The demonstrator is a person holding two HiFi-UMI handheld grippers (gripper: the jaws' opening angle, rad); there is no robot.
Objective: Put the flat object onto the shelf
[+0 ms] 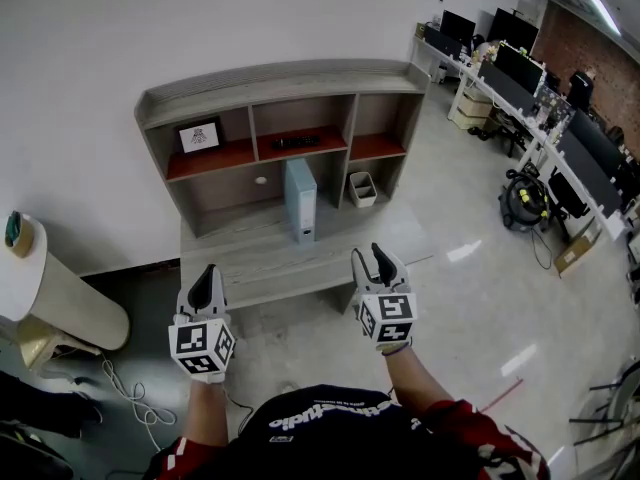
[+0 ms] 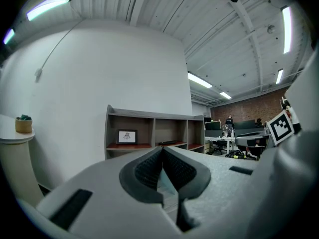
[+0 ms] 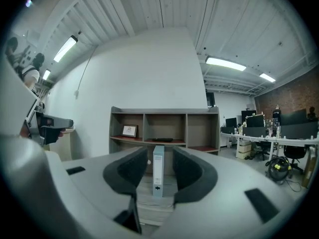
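Both empty: left gripper (image 1: 208,272) clenched, right gripper (image 1: 378,257) parted; an off-centre pinch may topple the far upright pale-blue binder (image 1: 300,200).

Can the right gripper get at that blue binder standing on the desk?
Probably yes: the right gripper, jaws apart, faces the blue binder head-on; nothing stands between them on the desk, though it must cross a gap.
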